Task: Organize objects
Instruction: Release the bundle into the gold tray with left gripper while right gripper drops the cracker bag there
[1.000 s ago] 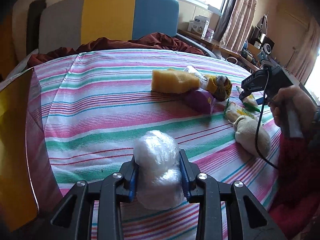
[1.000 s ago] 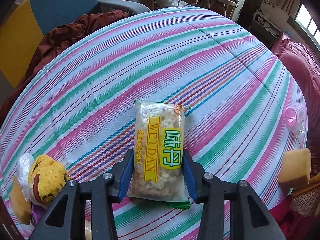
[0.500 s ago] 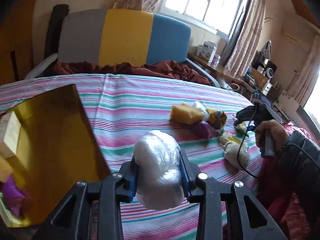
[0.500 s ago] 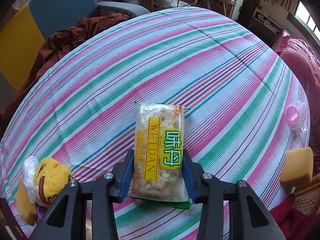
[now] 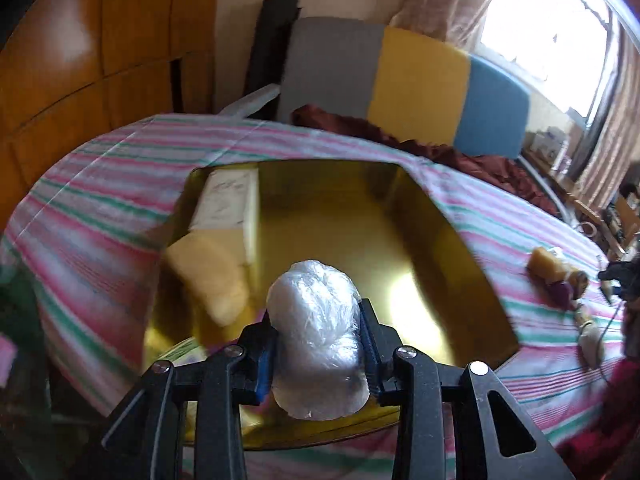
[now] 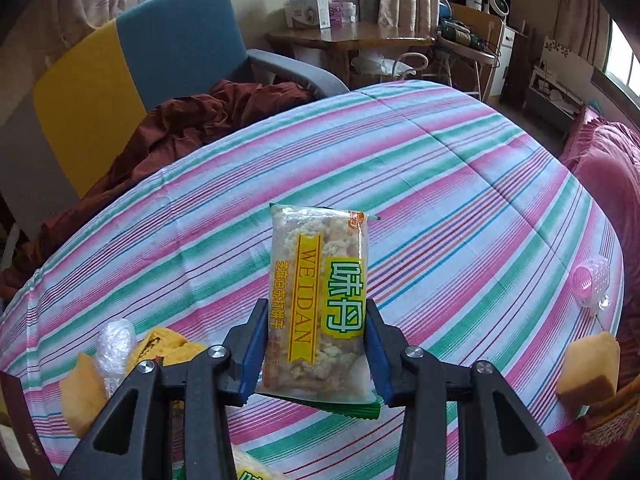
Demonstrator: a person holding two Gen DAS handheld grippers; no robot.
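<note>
A crinkled, glossy clear-plastic bundle (image 5: 316,332) is pinched between matt black plastic fingers (image 5: 256,356) with blue pads. A gold box (image 5: 452,256) with a mirror-like glossy inside is seen below it. The bed (image 6: 460,184) is covered in soft striped woven cloth. A shiny printed plastic snack packet (image 6: 318,300) is seen, and polished wood panelling (image 5: 100,48) far left.

A grey, yellow and blue headboard (image 5: 408,80) stands upper centre; a bright window (image 5: 556,20) with curtains (image 5: 436,0) fills the upper right.
</note>
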